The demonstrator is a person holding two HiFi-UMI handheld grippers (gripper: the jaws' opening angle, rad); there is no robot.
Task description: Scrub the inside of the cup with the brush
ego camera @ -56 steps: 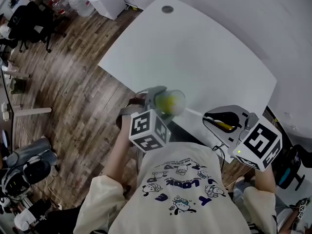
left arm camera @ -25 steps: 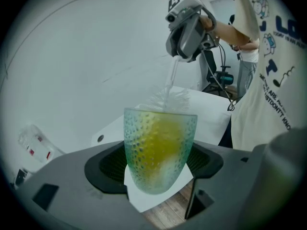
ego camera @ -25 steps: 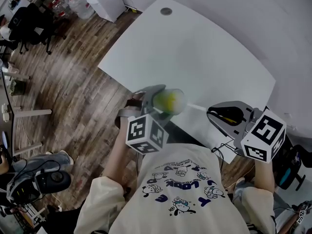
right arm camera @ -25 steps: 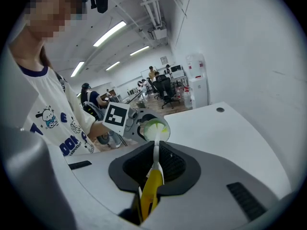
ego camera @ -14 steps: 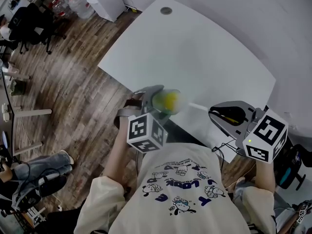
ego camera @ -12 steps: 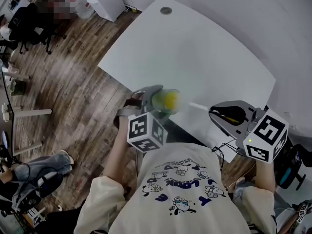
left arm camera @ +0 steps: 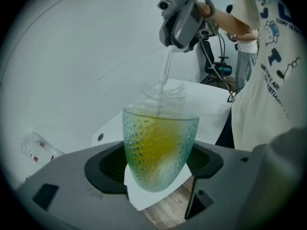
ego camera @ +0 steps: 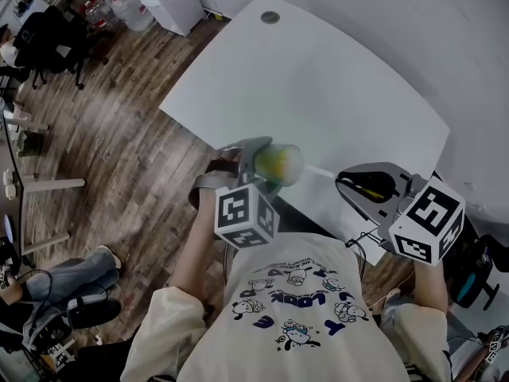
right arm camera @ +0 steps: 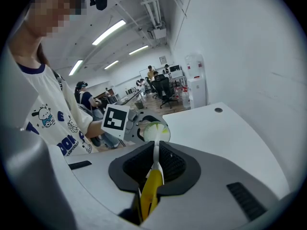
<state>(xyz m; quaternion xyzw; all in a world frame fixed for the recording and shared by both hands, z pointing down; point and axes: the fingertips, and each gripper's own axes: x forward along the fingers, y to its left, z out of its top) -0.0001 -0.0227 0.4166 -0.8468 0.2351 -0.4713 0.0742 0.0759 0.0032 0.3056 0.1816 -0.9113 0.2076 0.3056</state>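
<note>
Above white table [ego camera: 342, 94], left hand-held gripper [ego camera: 253, 164] clamps cup [left arm camera: 160, 147]; right hand-held gripper [ego camera: 362, 189] grips brush [right arm camera: 153, 181] inside it.

Probably open-plan office: swivel chairs [right arm camera: 164, 89], ceiling strip lights [right arm camera: 109, 32], white table [ego camera: 318, 94], wood floor [ego camera: 119, 157].

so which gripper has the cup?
The left gripper, shut on the dimpled green cup; the right gripper holds the brush by its yellow handle.

white table [ego camera: 334, 94] (grommet [ego camera: 270, 17] at far corner), wooden floor [ego camera: 119, 142], office chairs [ego camera: 44, 34]
</note>
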